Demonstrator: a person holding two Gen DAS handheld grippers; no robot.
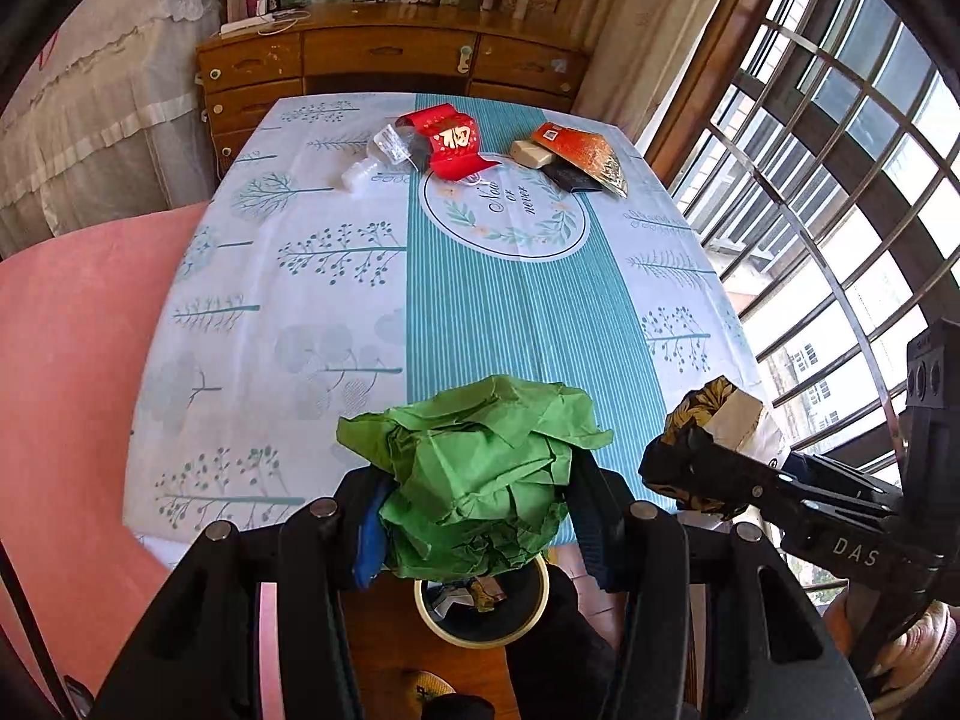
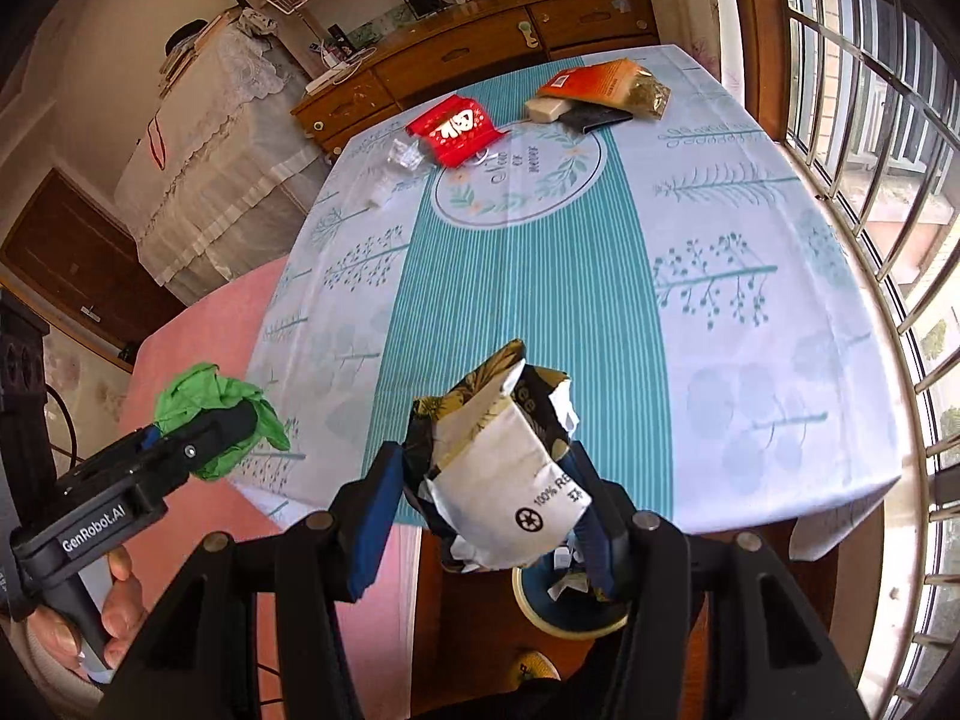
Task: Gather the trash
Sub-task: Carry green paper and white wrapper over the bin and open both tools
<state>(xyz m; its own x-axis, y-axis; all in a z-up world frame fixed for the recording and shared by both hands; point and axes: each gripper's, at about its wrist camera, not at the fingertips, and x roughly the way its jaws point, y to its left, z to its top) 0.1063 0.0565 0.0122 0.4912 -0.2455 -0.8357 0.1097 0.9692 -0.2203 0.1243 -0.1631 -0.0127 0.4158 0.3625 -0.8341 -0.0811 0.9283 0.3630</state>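
My left gripper [image 1: 474, 516] is shut on a crumpled green paper wad [image 1: 480, 480], held off the table's near edge above a round trash bin [image 1: 480, 630] on the floor. It also shows in the right wrist view [image 2: 210, 426]. My right gripper [image 2: 492, 510] is shut on a crumpled white, black and gold paper bag [image 2: 504, 468], held over the same bin [image 2: 540, 612]; the bag also shows in the left wrist view [image 1: 714, 426]. On the far end of the table lie a red packet [image 1: 450, 141], clear plastic wrappers [image 1: 384, 150], an orange packet [image 1: 576, 150] and a white block [image 1: 531, 153].
The table [image 1: 336, 312] has a teal and white tree-print cloth. A pink chair [image 1: 66, 360] stands at the left. A wooden dresser [image 1: 390, 60] is behind the table. A barred window [image 1: 840, 180] runs along the right. A shoe [image 2: 534, 666] shows near the bin.
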